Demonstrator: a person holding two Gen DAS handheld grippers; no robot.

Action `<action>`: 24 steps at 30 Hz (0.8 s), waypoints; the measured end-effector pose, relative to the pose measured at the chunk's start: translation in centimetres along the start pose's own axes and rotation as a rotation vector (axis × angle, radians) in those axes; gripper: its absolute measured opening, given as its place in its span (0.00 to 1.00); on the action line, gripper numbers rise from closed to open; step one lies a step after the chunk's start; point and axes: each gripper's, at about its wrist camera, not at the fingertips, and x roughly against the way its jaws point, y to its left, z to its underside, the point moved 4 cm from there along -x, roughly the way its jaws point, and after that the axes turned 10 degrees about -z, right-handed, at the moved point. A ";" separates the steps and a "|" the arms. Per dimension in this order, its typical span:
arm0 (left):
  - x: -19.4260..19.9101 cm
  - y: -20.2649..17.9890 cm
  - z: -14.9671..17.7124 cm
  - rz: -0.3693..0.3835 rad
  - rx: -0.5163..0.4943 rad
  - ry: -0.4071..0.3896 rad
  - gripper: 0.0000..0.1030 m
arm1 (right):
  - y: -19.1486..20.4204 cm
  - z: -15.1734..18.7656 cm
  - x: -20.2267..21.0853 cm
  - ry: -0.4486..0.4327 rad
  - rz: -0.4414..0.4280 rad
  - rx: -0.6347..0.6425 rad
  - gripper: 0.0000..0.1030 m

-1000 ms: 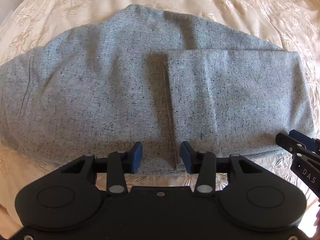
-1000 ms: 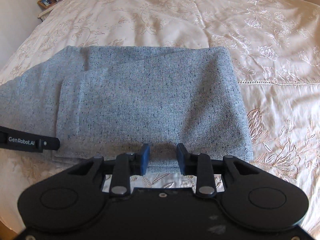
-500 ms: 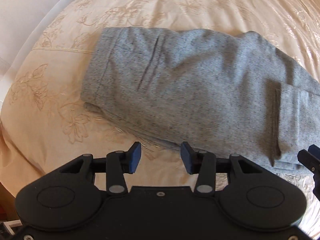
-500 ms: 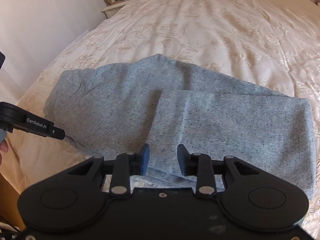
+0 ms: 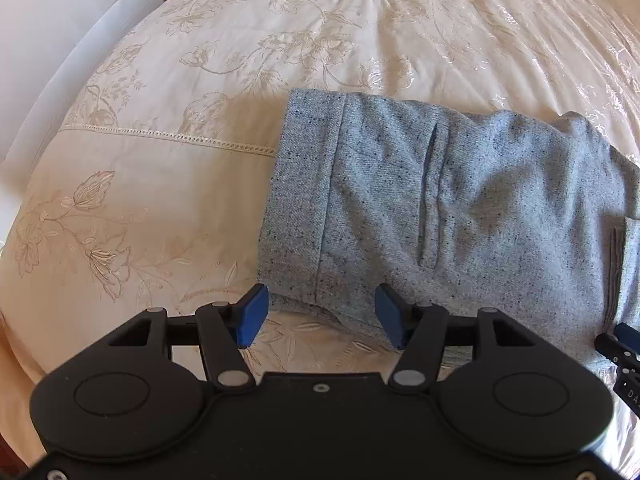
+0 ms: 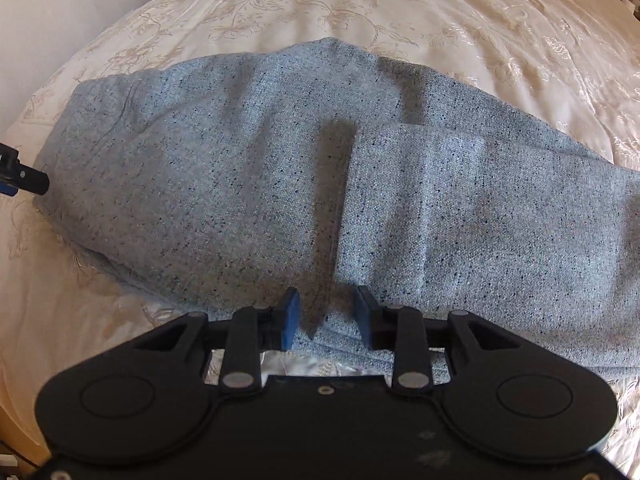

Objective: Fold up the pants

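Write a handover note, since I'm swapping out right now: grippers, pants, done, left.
Left gripper: open, empty, at the waistband corner of the pants.
Right gripper: open, empty, at the near edge by the folded-over leg end.
Pants lie on the bedspread, legs folded over once.
Left: probably grip both points and fold again.
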 end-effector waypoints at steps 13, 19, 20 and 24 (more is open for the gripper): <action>-6.5 0.6 1.2 0.166 0.081 0.126 1.00 | -0.2 -0.7 -0.8 0.021 0.036 -0.027 0.33; -5.9 -0.2 -0.3 0.222 0.068 0.055 0.70 | 0.0 -0.5 -0.6 0.015 0.055 -0.039 0.33; -5.3 -0.5 -0.5 0.229 0.051 0.037 0.54 | 0.1 -0.5 -0.5 0.013 0.056 -0.042 0.33; -2.6 -0.9 -1.3 0.173 0.009 -0.025 0.36 | 0.5 -0.7 0.7 -0.006 0.055 -0.063 0.33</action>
